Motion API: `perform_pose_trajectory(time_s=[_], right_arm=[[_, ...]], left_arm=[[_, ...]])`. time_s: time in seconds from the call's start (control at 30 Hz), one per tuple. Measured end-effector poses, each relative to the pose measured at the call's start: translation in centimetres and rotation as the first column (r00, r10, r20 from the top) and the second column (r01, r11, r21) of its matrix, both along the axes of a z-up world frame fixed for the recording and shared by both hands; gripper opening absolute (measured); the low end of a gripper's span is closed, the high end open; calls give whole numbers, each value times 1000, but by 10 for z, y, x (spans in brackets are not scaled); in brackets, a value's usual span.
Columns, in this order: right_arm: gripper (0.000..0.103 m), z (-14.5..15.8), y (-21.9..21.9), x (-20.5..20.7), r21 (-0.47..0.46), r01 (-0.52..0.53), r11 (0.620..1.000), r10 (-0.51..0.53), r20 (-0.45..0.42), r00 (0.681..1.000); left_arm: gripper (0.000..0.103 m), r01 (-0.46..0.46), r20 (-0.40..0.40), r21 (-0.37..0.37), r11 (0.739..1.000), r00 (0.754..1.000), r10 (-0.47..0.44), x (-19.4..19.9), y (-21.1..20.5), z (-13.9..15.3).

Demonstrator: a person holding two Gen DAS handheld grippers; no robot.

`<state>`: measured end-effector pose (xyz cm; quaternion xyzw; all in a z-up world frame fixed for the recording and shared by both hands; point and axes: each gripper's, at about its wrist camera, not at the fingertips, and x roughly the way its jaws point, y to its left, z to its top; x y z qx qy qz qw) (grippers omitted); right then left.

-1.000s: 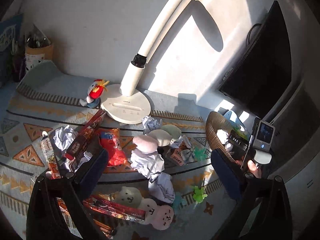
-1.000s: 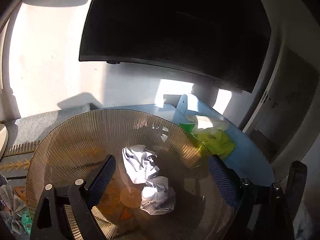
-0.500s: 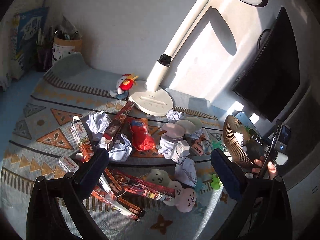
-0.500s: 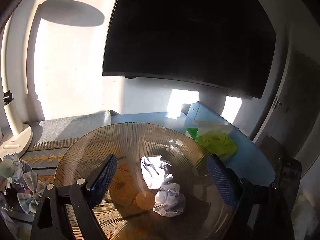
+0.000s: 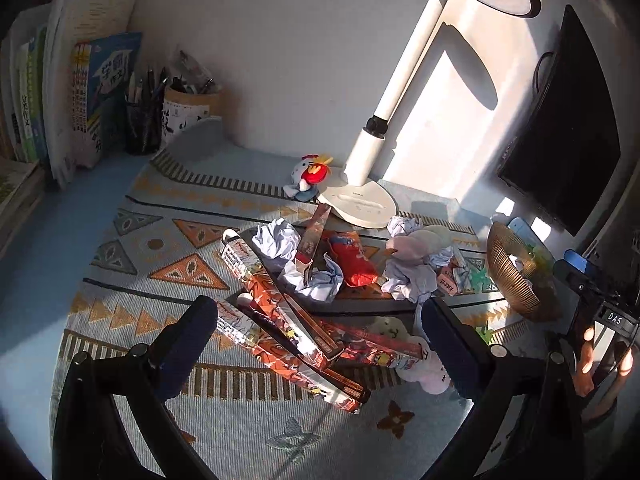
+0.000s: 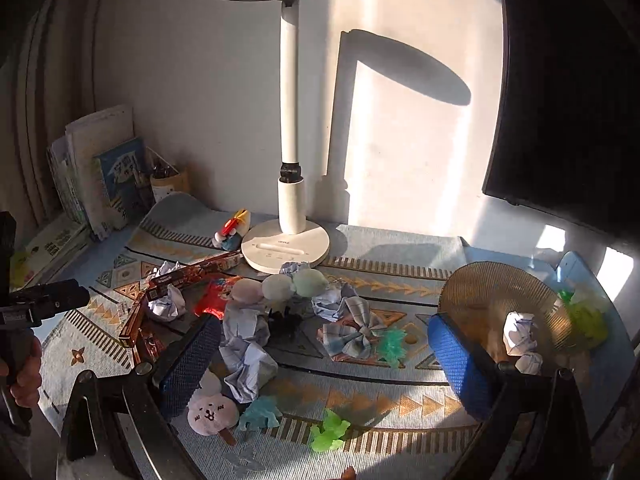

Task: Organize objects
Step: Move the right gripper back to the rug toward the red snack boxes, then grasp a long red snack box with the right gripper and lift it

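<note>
A jumble of things lies on the patterned mat (image 5: 132,312). My left gripper (image 5: 320,344) hangs open over several long orange boxes (image 5: 288,332), with nothing between its fingers. Crumpled paper balls (image 5: 316,276), a red snack packet (image 5: 354,260) and plush toys (image 5: 416,240) lie beyond. My right gripper (image 6: 322,360) hovers above the mat with its jaws opening and nothing between them. A crumpled paper (image 6: 246,344) and a pink plush (image 6: 210,410) lie by its left finger. The ribbed amber bowl (image 6: 480,288) to its right holds two paper balls (image 6: 520,330).
A white desk lamp (image 6: 286,250) stands at the back, a dark monitor (image 6: 572,100) at the right. Books (image 5: 60,92) and a pen cup (image 5: 188,112) stand at the back left. Green and teal toys (image 6: 328,434) and a plaid bow (image 6: 352,332) lie at the front.
My right gripper has swung left, away from above the bowl, and now faces the pile and the lamp. The left gripper has drawn back and left over the orange boxes.
</note>
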<state>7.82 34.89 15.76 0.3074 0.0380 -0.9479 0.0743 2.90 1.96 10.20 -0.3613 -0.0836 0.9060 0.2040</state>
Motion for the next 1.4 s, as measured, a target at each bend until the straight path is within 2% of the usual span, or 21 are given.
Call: perform_pose_trajectory(time_s=[0.1, 0.17, 0.2, 0.3, 0.37, 0.43, 0.5, 0.6, 0.67, 0.7, 0.77, 0.9, 0.93, 1.0, 1.03, 1.13, 1.17, 1.23, 1.3, 1.37, 1.4], right_arm=[[100, -23, -18, -6, -19, -45, 999, 47, 67, 997], [84, -37, -29, -11, -32, -72, 997, 75, 116, 990], [80, -43, -34, -15, -53, -103, 993, 109, 145, 983], [74, -56, -52, -24, -103, -181, 978, 199, 202, 959], [66, -59, -69, -29, -93, -239, 966, 254, 220, 942], [62, -58, -87, -33, -89, -293, 952, 306, 236, 922], [61, -55, -105, -41, -126, -342, 931, 363, 243, 899], [59, -55, -133, -64, -180, -360, 916, 398, 284, 872], [51, -60, -155, -81, -219, -366, 904, 421, 321, 848], [50, -64, -166, -89, -225, -374, 900, 432, 342, 834], [48, -74, -189, -102, -211, -378, 901, 433, 387, 814], [48, -99, -221, -116, -133, -385, 913, 402, 448, 799], [48, -99, -222, -116, -109, -383, 917, 391, 437, 810], [27, -93, -224, -112, -62, -409, 910, 398, 405, 823], [10, -92, -222, -113, -70, -422, 904, 411, 415, 812], [8, -92, -213, -115, -56, -417, 907, 399, 433, 808], [8, -91, -209, -115, -84, -420, 904, 413, 431, 802], [8, -91, -204, -118, -193, -422, 886, 462, 448, 766], [15, -91, -205, -119, -240, -413, 879, 477, 463, 747], [27, -94, -213, -117, -207, -425, 881, 470, 477, 743], [27, -96, -216, -116, -194, -429, 882, 466, 476, 745]], left_arm=[[102, 9, 9, -92, 996, 1000, -9, -3, 11, -10], [102, -5, 41, -108, 994, 999, 10, -5, 11, -22], [102, -19, 54, -108, 994, 998, 25, -6, 9, -27], [101, -70, 109, -59, 996, 991, 77, -17, 0, -39], [100, -108, 144, -26, 994, 983, 111, -28, -7, -41], [99, -144, 164, -19, 989, 976, 146, -33, -17, -43], [99, -173, 193, -2, 985, 966, 170, -31, -31, -49], [99, -227, 241, 24, 974, 946, 215, -24, -49, -64], [99, -255, 257, 44, 966, 937, 236, -17, -60, -70], [99, -265, 264, 55, 963, 934, 242, -12, -65, -72], [99, -268, 277, 69, 961, 931, 240, -6, -71, -75], [99, -245, 267, 68, 967, 939, 219, 2, -67, -74], [99, -238, 261, 62, 969, 941, 214, 3, -65, -74], [99, -227, 254, 47, 973, 945, 208, 3, -58, -75], [99, -216, 256, 41, 975, 946, 199, 2, -53, -76], [99, -198, 258, 54, 979, 950, 178, -1, -40, -77], [99, -197, 258, 57, 979, 950, 176, -2, -36, -77], [99, -204, 252, 42, 978, 949, 187, -1, -31, -76], [99, -206, 251, 21, 978, 948, 194, 2, -31, -77], [99, -208, 255, 14, 978, 946, 198, 6, -34, -77], [99, -212, 256, 16, 977, 945, 201, 7, -37, -77]])
